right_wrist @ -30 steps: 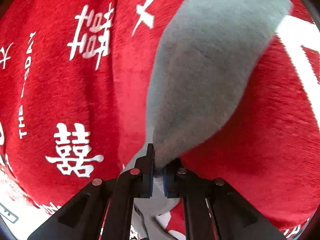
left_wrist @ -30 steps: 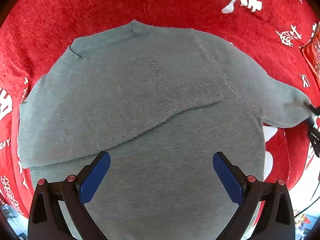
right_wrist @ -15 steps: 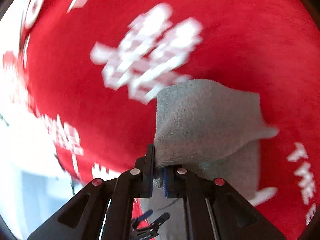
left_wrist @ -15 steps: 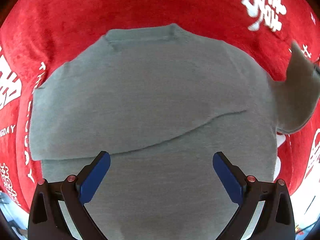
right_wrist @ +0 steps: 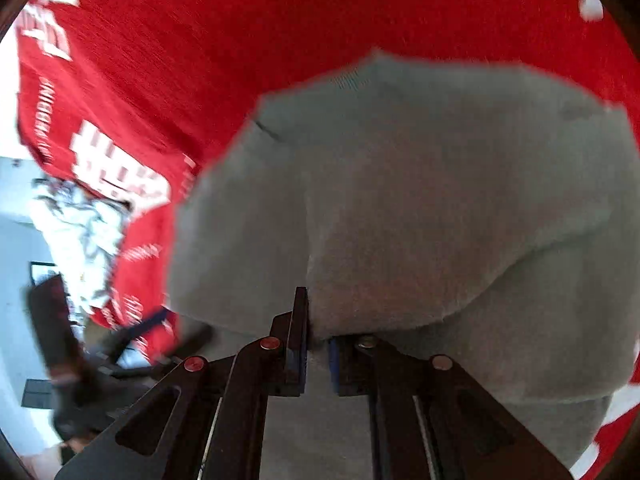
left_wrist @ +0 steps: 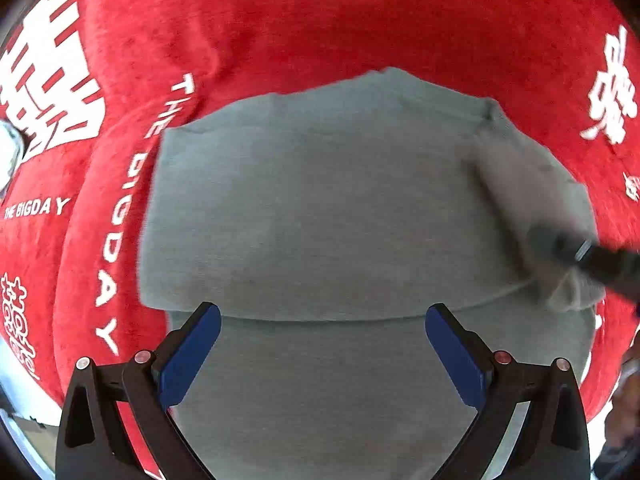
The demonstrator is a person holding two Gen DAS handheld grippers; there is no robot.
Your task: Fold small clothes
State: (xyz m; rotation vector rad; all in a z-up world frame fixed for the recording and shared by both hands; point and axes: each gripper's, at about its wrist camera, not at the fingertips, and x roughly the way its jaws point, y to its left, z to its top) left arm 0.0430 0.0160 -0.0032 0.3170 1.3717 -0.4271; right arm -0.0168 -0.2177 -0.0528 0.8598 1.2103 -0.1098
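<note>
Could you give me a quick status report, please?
Left gripper open, over sweater. Right gripper shut on sleeve, carrying it across the body. Nothing in the way.

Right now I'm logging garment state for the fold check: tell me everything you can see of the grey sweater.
The grey sweater is a small, soft, fuzzy knit lying on the red blanket with white lettering. One sleeve is folded across the body, its edge running above the hem. The right gripper is shut on the other sleeve, carrying it over the body. The left gripper hovers open over the lower part, with no contact visible.
</note>
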